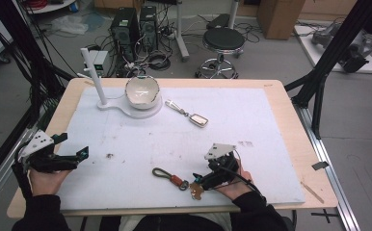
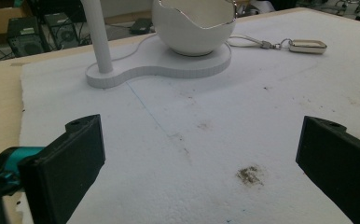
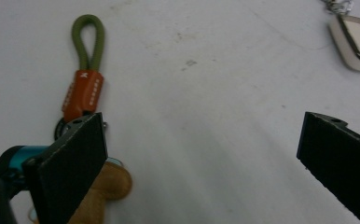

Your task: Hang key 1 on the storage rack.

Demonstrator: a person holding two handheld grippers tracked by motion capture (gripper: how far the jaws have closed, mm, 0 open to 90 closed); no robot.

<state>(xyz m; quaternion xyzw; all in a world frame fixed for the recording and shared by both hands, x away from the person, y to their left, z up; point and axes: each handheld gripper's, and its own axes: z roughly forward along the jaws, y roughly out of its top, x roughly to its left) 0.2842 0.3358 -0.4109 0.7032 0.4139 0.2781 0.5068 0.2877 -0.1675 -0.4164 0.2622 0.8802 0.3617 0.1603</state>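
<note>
A key ring with a green cord loop (image 1: 161,172), an orange leather sleeve (image 3: 82,94) and a tan charm (image 3: 107,187) lies near the front of the white foam board (image 1: 251,130). My right gripper (image 1: 206,172) hovers just right of it and is open; in the right gripper view (image 3: 201,154) its left jaw overlaps the ring and charm, with nothing between the jaws. A second key ring with a cream fob (image 1: 198,120) lies mid-board. My left gripper (image 1: 73,146) is open at the board's left edge, empty (image 2: 201,158).
A white stand (image 1: 137,111) with an upright post (image 1: 93,74) holds a white egg-shaped bowl (image 1: 142,91) at the back left of the board. The fob (image 2: 308,45) lies right of the bowl (image 2: 194,23). Dark smudges (image 2: 250,174) mark the foam.
</note>
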